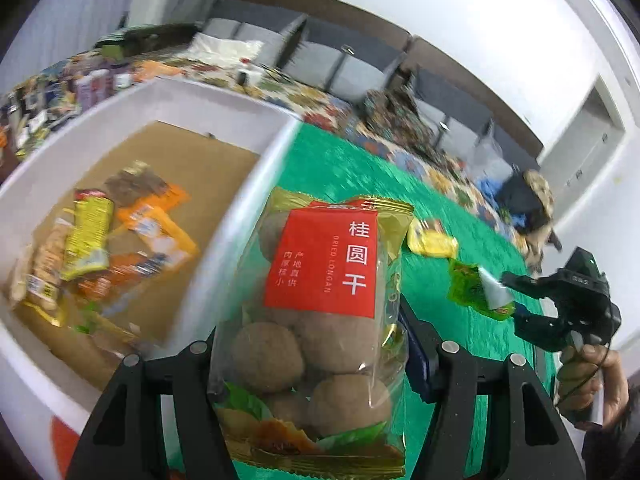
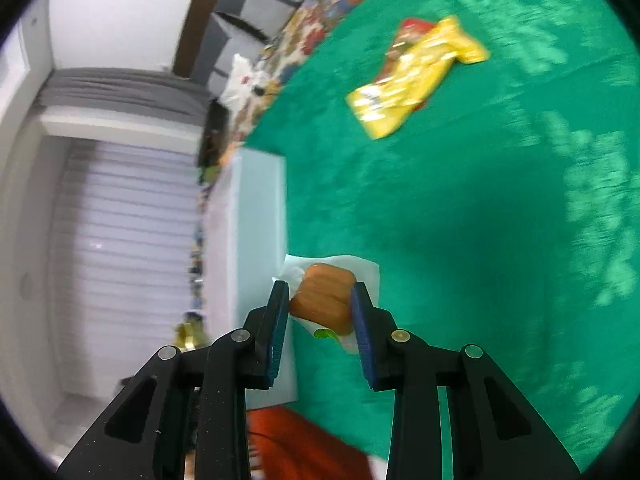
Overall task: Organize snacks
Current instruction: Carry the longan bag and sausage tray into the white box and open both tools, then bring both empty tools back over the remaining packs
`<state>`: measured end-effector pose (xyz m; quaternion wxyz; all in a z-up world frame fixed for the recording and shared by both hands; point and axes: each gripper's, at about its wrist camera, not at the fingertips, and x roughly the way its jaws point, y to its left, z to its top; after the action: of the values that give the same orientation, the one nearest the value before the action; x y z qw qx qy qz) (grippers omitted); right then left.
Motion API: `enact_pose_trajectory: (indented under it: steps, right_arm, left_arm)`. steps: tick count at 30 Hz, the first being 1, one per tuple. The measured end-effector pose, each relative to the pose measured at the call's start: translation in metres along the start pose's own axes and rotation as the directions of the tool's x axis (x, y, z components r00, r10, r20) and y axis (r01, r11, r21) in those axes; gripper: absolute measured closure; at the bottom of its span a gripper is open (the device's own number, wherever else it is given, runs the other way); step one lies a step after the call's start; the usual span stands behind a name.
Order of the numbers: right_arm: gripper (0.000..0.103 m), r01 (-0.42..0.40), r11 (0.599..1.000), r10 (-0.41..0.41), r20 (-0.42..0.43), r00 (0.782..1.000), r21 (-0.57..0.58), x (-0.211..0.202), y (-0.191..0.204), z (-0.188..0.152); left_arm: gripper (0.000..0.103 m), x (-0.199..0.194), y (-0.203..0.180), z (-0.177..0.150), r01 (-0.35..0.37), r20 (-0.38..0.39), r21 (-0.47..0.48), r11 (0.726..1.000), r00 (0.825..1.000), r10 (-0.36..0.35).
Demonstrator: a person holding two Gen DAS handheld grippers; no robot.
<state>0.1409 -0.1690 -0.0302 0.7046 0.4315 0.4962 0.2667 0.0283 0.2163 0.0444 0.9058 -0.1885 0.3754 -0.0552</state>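
Note:
My left gripper point(image 1: 316, 344) is shut on a clear bag of dried longan point(image 1: 320, 308) with a red label, held above the green cloth beside the white box point(image 1: 248, 184). The box holds several snack packets point(image 1: 104, 240) on a brown cardboard floor. My right gripper point(image 2: 320, 304) is shut on a small clear packet with an orange-brown snack point(image 2: 324, 300); in the left wrist view it point(image 1: 508, 292) holds a green packet point(image 1: 472, 288) above the cloth. A yellow packet point(image 2: 412, 76) lies on the green cloth, also seen in the left wrist view point(image 1: 432, 238).
The green cloth point(image 2: 480, 220) covers the table. The white box's wall point(image 2: 260, 240) stands just left of my right gripper. A floral cloth point(image 1: 420, 148) with clutter runs along the far side. A dark bag point(image 1: 528, 204) sits at the far right.

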Motion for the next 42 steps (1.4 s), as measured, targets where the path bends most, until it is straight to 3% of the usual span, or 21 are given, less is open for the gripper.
enact_pose_trajectory:
  steps: [5,8,9,11,12,13,14,16,18,21,24,25,27,29,31,35,42]
  right_arm:
    - [0.071,-0.151,0.986,0.147,-0.070,0.987,-0.066,0.038,0.079,-0.010]
    - [0.071,-0.210,0.966,0.189,-0.141,0.972,-0.149,0.080,0.143,-0.025]
    - [0.071,-0.218,0.960,0.189,-0.163,0.968,-0.178,0.096,0.162,-0.032]
    - [0.069,-0.217,0.942,0.169,-0.197,0.966,-0.254,0.133,0.199,-0.052]
    - [0.065,-0.221,0.934,0.163,-0.214,0.963,-0.281,0.148,0.210,-0.061]
    - [0.049,-0.212,0.924,0.133,-0.252,0.959,-0.319,0.171,0.222,-0.074]
    - [0.042,-0.193,0.920,0.096,-0.280,0.955,-0.342,0.185,0.228,-0.082]
    - [0.041,-0.151,0.910,0.028,-0.305,0.952,-0.387,0.204,0.230,-0.100]
    - [0.041,-0.124,0.895,-0.007,-0.292,0.956,-0.429,0.204,0.225,-0.108]
    - [0.041,-0.034,0.861,-0.084,-0.206,0.975,-0.508,0.188,0.203,-0.109]
    - [0.039,0.141,0.784,-0.215,-0.051,0.975,-0.605,0.162,0.161,-0.097]
    - [0.039,0.221,0.743,-0.275,0.013,0.961,-0.632,0.157,0.144,-0.090]
    - [0.039,0.372,0.652,-0.395,0.123,0.910,-0.661,0.137,0.103,-0.083]
    - [0.040,0.514,0.557,-0.509,0.221,0.832,-0.652,0.114,0.054,-0.072]
    - [0.040,0.609,0.500,-0.577,0.287,0.764,-0.615,0.083,0.010,-0.063]
    - [0.040,0.736,0.444,-0.647,0.385,0.658,-0.511,0.022,-0.052,-0.048]
    - [0.039,0.833,0.442,-0.681,0.480,0.553,-0.333,-0.050,-0.105,-0.026]
  left_arm:
    - [0.039,-0.035,0.051,0.032,-0.153,0.076,-0.036,0.988,0.985,0.155]
    - [0.038,-0.045,0.085,0.046,-0.261,0.081,-0.051,0.964,0.961,0.265]
    - [0.037,-0.044,0.098,0.049,-0.315,0.067,-0.050,0.948,0.946,0.318]
    - [0.027,-0.042,0.119,0.050,-0.387,0.033,-0.055,0.920,0.921,0.389]
    - [0.014,-0.043,0.129,0.049,-0.415,0.022,-0.064,0.907,0.909,0.417]
    - [0.009,-0.045,0.139,0.047,-0.445,0.023,-0.079,0.892,0.894,0.448]
    - [0.008,-0.049,0.145,0.044,-0.465,0.026,-0.092,0.880,0.883,0.469]
    - [0.007,-0.055,0.156,0.034,-0.489,0.028,-0.119,0.864,0.868,0.495]
    - [0.005,-0.059,0.161,0.025,-0.490,0.032,-0.149,0.859,0.865,0.500]
    - [0.005,-0.055,0.152,0.021,-0.478,0.037,-0.150,0.865,0.872,0.488]
    - [0.005,-0.042,0.126,0.026,-0.478,0.054,-0.087,0.874,0.874,0.484]
    - [0.005,-0.037,0.110,0.026,-0.479,0.064,-0.052,0.876,0.874,0.482]
    - [0.004,-0.029,0.088,0.029,-0.476,0.076,-0.005,0.879,0.877,0.475]
    - [0.004,-0.021,0.063,0.029,-0.472,0.091,0.049,0.880,0.880,0.466]
    - [0.004,-0.012,0.037,0.028,-0.464,0.101,0.105,0.879,0.885,0.455]
    - [0.004,0.003,-0.008,0.026,-0.441,0.109,0.183,0.878,0.897,0.428]
    - [0.004,0.021,-0.071,0.019,-0.417,0.126,0.291,0.861,0.909,0.397]
